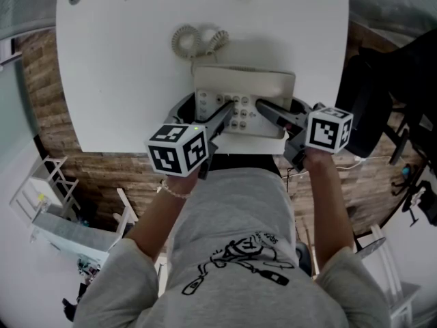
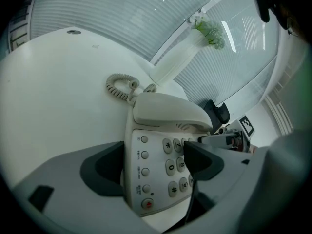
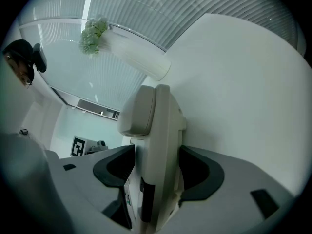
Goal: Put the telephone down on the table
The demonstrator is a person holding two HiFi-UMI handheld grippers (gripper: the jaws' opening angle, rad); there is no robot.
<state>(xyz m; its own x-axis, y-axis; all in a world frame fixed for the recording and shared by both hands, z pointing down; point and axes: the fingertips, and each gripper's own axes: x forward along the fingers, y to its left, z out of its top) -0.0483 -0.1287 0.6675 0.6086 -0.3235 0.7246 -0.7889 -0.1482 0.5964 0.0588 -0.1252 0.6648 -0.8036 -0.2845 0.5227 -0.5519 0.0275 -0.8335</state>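
Left tongs (image 2: 153, 162) stand wide apart around the near end of the telephone (image 1: 242, 94). One jaw sits just beside the base's left edge and the other hangs over the keypad (image 2: 175, 169), and neither pad is pressing on it. Right tongs (image 3: 156, 167) come at the telephone's right side, which that view sees edge-on. Their jaws are closed on the base, one pad against its top face and the other against its underside.

The telephone is cream-coloured and lies flat at the near edge of the white bench (image 1: 123, 67), keypad toward the person. Whether its whole underside rests on the surface I cannot tell, since one right jaw is beneath it. The handset (image 1: 246, 80) lies in its cradle across the far end of the base. A coiled cord (image 1: 198, 39) is bunched on the bench just beyond it. A small red button (image 2: 147, 204) shows at the near left corner of the keypad.

Each tool carries a cube with black-and-white square markers, the left cube (image 1: 179, 149) and the right cube (image 1: 329, 130) both nearer the person than the bench edge.

At the far edge of the bench stands a pale vase (image 2: 170, 65) with a green plant (image 2: 212, 33), well apart from the telephone. The person wears a grey printed shirt (image 1: 225, 251) and a bracelet (image 1: 174, 190) on the left wrist. A brown wood floor (image 1: 41, 101) shows beside the bench.
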